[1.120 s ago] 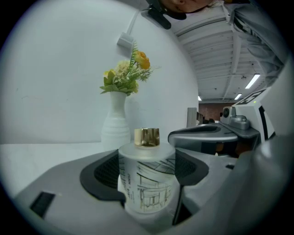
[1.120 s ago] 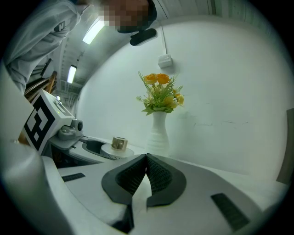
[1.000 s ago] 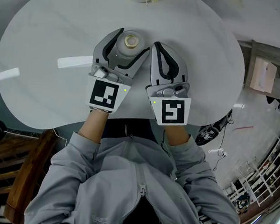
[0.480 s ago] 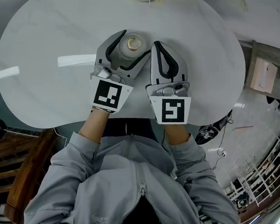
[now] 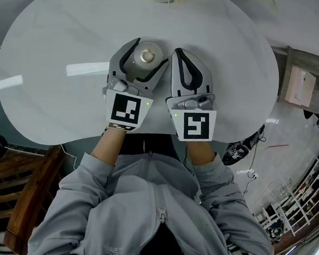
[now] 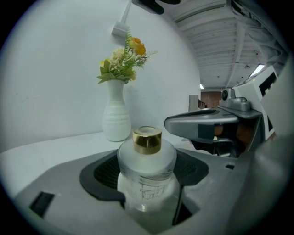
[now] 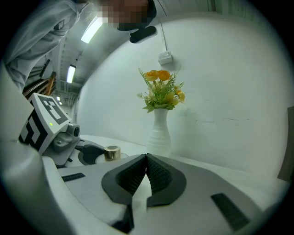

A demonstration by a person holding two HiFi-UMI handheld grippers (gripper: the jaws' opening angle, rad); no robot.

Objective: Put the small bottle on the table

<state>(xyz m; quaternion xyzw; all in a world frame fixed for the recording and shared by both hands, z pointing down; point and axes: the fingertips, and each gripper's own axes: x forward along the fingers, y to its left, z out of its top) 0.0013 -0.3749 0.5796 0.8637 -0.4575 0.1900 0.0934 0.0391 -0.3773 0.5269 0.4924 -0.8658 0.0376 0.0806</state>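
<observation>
A small frosted bottle (image 5: pixel 145 61) with a gold cap stands upright between the jaws of my left gripper (image 5: pixel 150 50), which is shut on it over the white table (image 5: pixel 55 62). In the left gripper view the bottle (image 6: pixel 147 176) fills the gap, with a dark pad against each side of its body. My right gripper (image 5: pixel 179 51) lies just to the right of it, shut with nothing held; its ribbed pads meet in the right gripper view (image 7: pixel 147 159). From that view only the bottle's gold cap (image 7: pixel 111 153) shows, at the left.
A white vase of yellow flowers (image 6: pixel 115 120) stands at the table's far edge, also visible in the right gripper view (image 7: pixel 159 133). A wooden chair (image 5: pixel 13 196) is at the lower left. The table's front edge runs just under the grippers' marker cubes.
The bottle has come from a tilt to upright in the left gripper, which shifted slightly toward the person. The right gripper has stayed put.
</observation>
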